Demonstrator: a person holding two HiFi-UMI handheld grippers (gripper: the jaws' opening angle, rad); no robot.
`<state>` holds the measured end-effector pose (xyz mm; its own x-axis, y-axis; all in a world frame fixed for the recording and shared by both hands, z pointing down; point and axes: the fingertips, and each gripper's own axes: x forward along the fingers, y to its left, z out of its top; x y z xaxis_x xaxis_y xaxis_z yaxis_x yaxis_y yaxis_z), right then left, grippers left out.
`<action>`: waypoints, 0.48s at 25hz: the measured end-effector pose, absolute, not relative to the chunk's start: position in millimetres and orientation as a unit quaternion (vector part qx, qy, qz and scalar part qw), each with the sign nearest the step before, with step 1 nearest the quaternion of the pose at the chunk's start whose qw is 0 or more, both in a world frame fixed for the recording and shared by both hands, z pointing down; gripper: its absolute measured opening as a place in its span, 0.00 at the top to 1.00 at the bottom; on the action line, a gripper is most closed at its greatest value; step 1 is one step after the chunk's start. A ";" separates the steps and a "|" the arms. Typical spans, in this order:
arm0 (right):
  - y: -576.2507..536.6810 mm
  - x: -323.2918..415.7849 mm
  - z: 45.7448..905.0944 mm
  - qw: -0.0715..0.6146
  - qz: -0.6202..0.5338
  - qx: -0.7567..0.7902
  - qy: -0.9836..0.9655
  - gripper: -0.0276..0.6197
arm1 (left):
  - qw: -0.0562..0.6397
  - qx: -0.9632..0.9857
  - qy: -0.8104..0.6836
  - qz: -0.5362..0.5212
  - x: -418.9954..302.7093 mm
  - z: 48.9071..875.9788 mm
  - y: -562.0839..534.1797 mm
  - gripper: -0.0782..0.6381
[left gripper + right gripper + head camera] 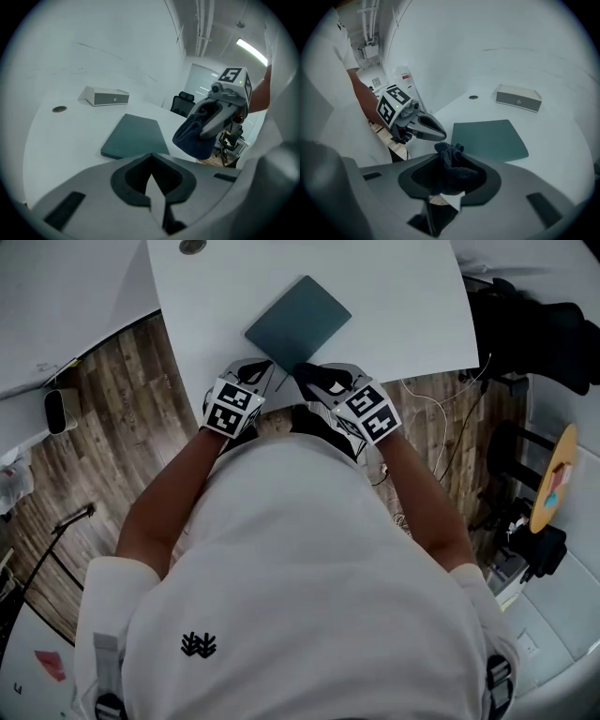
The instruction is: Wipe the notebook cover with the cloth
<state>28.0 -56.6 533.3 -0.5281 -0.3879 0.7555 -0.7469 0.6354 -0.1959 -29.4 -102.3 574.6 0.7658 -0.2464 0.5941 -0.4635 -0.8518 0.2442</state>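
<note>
One teal rectangular notebook point(298, 320) lies at upper centre on the white table point(403, 296). Just below it, the right gripper point(309, 377) pinches a dark blue fuzzy cloth point(450, 171), seemingly readied for wiping. Beside it, the left gripper point(270, 368) has its jaws pressed together, empty.

My head camera looked steeply down past my chest onto the counter point(394, 296). The cameras on my left gripper point(261, 371) and right gripper point(314, 379) sat close behind their jaws, looking low across that counter. Both took in the notebook point(133, 136) and the pale box point(107, 96).
</note>
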 end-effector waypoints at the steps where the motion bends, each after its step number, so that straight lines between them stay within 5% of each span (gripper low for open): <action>1: -58.7 28.5 537.7 0.353 0.257 0.329 -0.838 0.77 | 0.190 0.918 -0.198 0.287 -27.8 577.3 -103.4 0.88; 12: -68.8 17.1 564.3 0.368 0.246 0.219 -0.870 0.77 | 0.167 0.898 -0.245 0.326 -23.0 598.7 -114.9 0.88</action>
